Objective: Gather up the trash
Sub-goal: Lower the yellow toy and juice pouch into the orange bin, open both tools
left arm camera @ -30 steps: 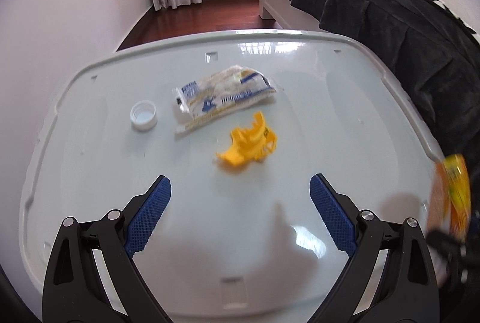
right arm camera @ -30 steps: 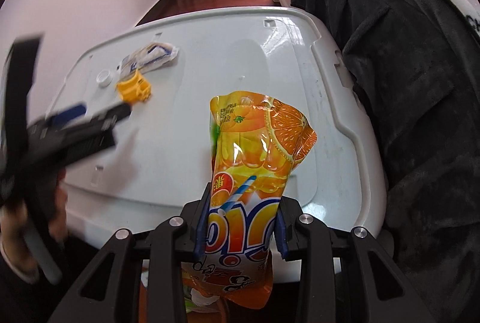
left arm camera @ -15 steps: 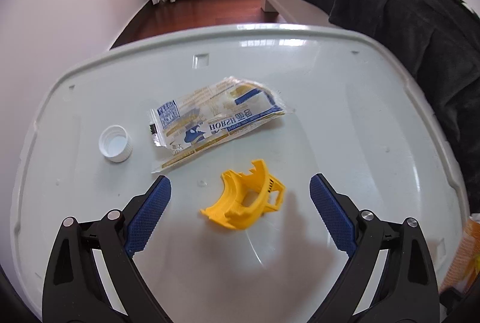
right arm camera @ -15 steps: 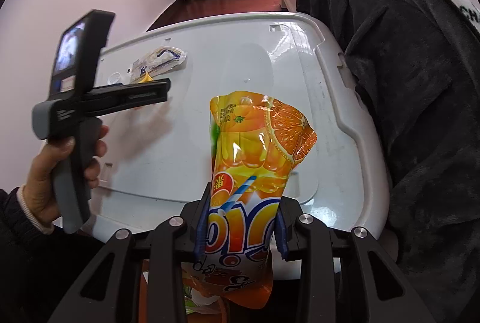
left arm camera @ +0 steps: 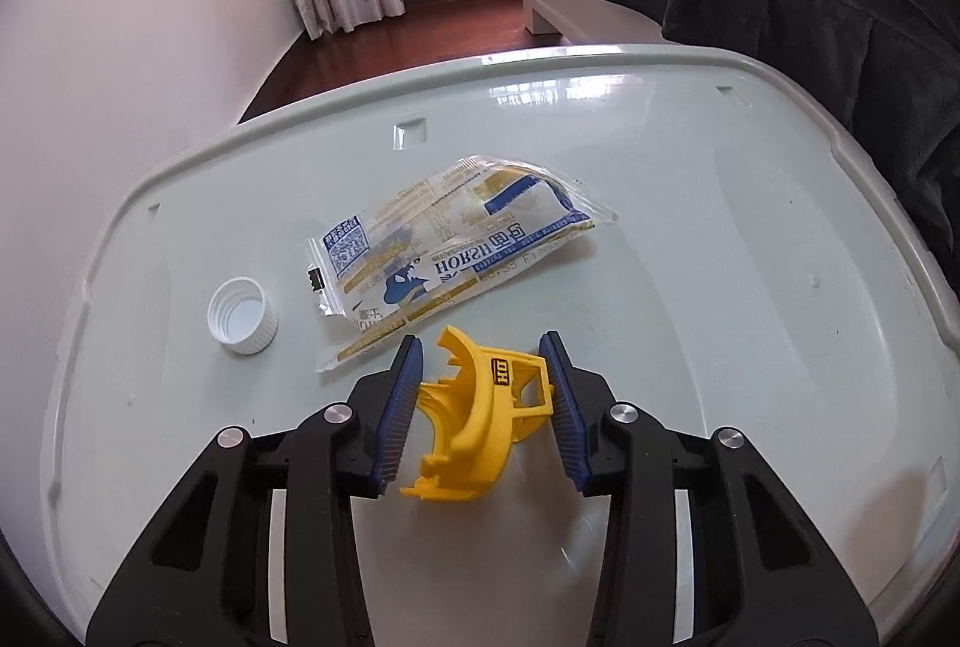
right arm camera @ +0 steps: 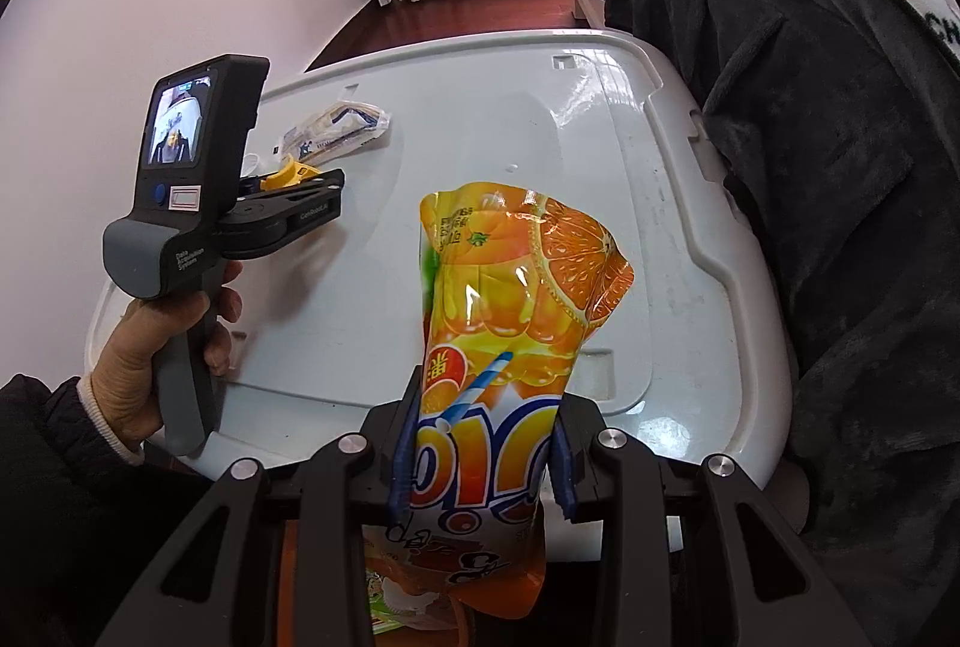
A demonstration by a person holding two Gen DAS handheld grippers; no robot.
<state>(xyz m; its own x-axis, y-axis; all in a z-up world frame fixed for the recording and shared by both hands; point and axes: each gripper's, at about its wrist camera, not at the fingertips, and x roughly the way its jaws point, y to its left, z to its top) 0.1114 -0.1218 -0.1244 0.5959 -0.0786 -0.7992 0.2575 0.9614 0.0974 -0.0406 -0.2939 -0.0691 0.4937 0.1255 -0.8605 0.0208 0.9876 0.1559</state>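
- Yellow plastic piece (left arm camera: 480, 422) sits on the white bin lid (left arm camera: 750, 287), pinched between the blue pads (left arm camera: 399, 407) of the left gripper (left arm camera: 483, 347).
- Orange juice pouch (right arm camera: 510, 299) stands upright, clamped in the right gripper (right arm camera: 480, 443) at the lid's near edge.
- Clear snack wrapper (left arm camera: 450, 251) lies just beyond the yellow piece; white bottle cap (left arm camera: 243, 314) rests beside it.

Both wrist views overlook white lid (left arm camera: 690, 239).

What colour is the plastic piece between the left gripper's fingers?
Yellow: the plastic piece, seen best in the left wrist view.
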